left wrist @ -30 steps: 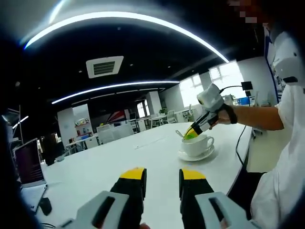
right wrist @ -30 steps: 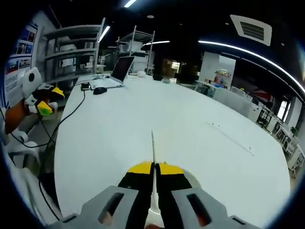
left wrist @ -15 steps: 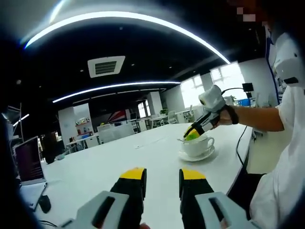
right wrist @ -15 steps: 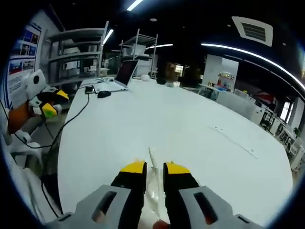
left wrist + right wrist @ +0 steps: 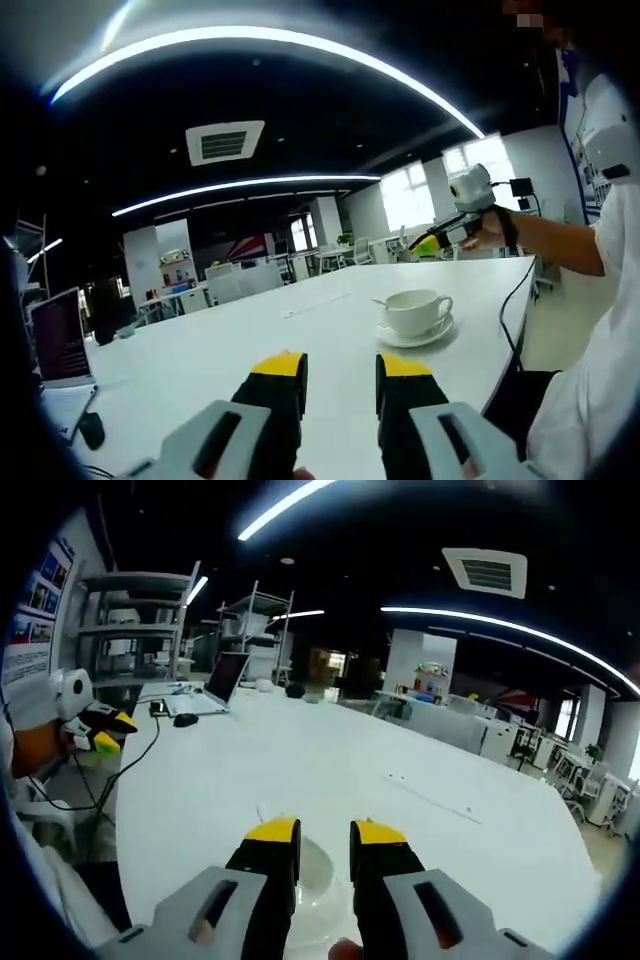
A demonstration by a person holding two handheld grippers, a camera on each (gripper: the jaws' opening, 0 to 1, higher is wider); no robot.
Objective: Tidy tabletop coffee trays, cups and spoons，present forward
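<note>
White coffee cup (image 5: 417,311) on its saucer (image 5: 415,337) sits ahead-right of the empty, parted left gripper (image 5: 340,366), below the raised, parted right gripper (image 5: 317,833).

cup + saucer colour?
Both white: cup on saucer, best in the left gripper view.

Left gripper view sits low over the white oval surface (image 5: 200,350), facing its length toward far windows. Right gripper view looks from above the white saucer (image 5: 320,905), facing shelving. Both share the surface.
</note>
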